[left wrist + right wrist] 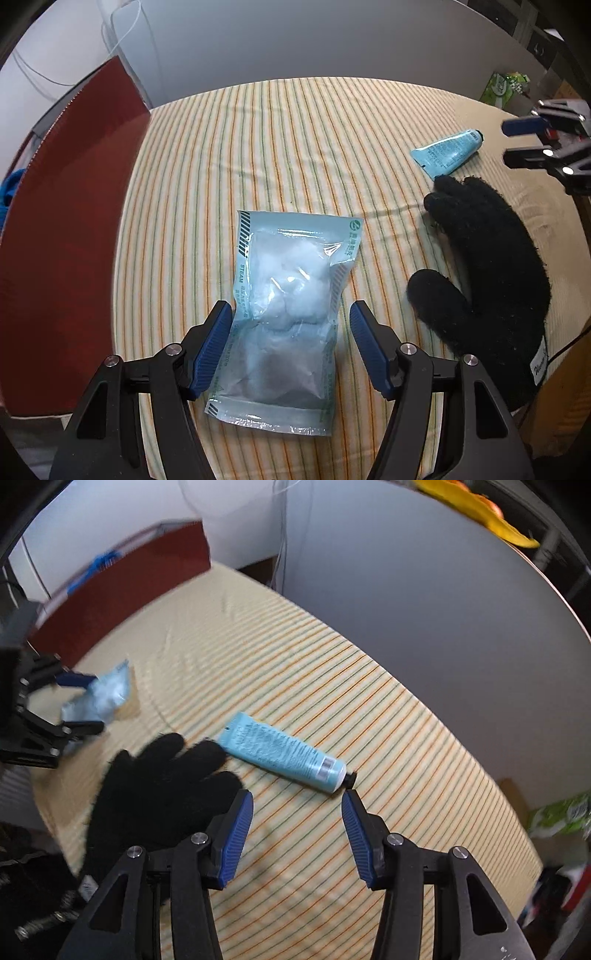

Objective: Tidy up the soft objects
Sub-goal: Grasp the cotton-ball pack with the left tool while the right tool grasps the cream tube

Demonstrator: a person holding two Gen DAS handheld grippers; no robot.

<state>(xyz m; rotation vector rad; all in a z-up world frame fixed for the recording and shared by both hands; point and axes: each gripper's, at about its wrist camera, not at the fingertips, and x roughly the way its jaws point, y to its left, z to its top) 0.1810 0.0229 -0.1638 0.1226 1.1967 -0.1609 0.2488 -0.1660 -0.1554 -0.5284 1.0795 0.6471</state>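
Observation:
A clear pouch of white cotton balls (284,280) with pale blue edges lies flat on the striped cloth (258,147). My left gripper (291,310) is open and straddles its near half; the left pad sits at the pouch's edge, while the right pad stands off it. A black knit glove (491,266) lies to the right, and a light blue tube (447,151) beyond it. In the right wrist view my right gripper (296,797) is open and empty over the cloth, the tube (280,753) just past its fingertips and the glove (159,786) at its left.
A dark red bin (74,240) stands along the cloth's left edge with something blue (9,188) inside. A grey wall (295,44) backs the table. A green package (502,88) sits past the far right corner. The cloth drops off at the right.

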